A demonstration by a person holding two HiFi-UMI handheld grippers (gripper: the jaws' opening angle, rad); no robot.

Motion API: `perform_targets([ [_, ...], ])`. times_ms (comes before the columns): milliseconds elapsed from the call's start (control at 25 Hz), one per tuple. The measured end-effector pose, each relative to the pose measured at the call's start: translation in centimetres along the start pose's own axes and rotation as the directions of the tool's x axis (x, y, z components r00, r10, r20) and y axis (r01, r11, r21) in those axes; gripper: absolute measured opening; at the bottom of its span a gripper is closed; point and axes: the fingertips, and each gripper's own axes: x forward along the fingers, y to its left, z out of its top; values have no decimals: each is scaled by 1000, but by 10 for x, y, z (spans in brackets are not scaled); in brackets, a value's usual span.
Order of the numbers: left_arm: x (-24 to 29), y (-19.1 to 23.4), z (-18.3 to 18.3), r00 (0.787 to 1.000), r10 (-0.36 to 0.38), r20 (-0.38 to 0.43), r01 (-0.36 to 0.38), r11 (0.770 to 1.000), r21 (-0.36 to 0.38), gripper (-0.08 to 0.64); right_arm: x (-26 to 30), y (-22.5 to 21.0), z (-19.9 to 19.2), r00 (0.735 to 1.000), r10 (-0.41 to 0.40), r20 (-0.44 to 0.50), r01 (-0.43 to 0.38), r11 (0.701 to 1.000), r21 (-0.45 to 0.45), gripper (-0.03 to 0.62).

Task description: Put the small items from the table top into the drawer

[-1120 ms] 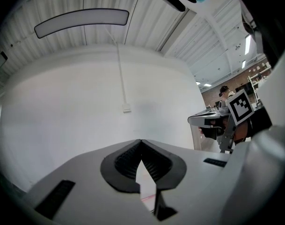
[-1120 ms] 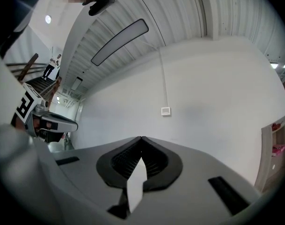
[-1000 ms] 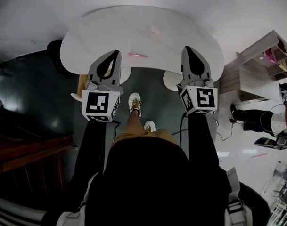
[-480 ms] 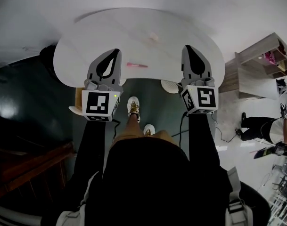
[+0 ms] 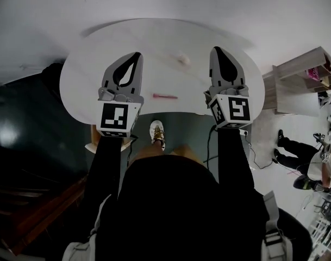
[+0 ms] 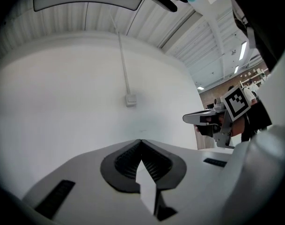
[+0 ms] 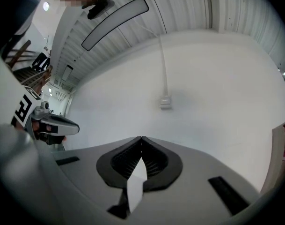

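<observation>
A white rounded table (image 5: 100, 64) lies ahead in the head view. A thin pink pen (image 5: 165, 96) rests near its front edge, between my two grippers. A small pale item (image 5: 182, 58) sits further back near the middle. My left gripper (image 5: 137, 55) hovers over the table's left part, shut with nothing in it (image 6: 141, 141). My right gripper (image 5: 217, 49) hovers over the right part, also shut and empty (image 7: 141, 138). Both gripper views point up at a white wall, so the table items are hidden there.
A wooden shelf unit (image 5: 298, 72) stands to the right of the table. A person (image 5: 312, 156) is on the pale floor at the right. A tan wooden piece (image 5: 92, 141) shows under the table's near left edge. A wall box with a cable duct (image 6: 130, 99) is on the wall.
Both grippers have moved forward over the table, which now lies nearer. The pink pen has come to sit between them. Both jaws stay shut.
</observation>
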Motion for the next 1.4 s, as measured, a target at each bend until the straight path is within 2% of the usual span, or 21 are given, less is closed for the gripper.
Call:
perform_targets([
  [240, 31, 19, -14, 998, -54, -17, 54, 999, -5, 15, 30, -2, -7, 999, -35, -20, 35, 999, -4, 28],
  [520, 45, 17, -19, 995, -96, -30, 96, 995, -3, 15, 38, -12, -12, 997, -70, -34, 71, 997, 10, 26],
  [960, 62, 1, -21, 996, -61, -66, 61, 998, 2, 15, 54, -31, -16, 1000, -5, -30, 6, 1000, 28, 26],
  [1160, 69, -10, -25, 993, -69, -96, 72, 997, 28, 15, 58, -38, -22, 999, 16, -42, -14, 999, 39, 28],
  [1280, 74, -22, -35, 986, -107, -130, 115, 992, 57, 15, 60, -41, -29, 998, 24, -51, -21, 998, 53, 26],
  [1400, 79, -40, -55, 964, -180, -194, 199, 976, 84, 17, 61, -48, -34, 998, 30, -59, -28, 999, 42, 26],
])
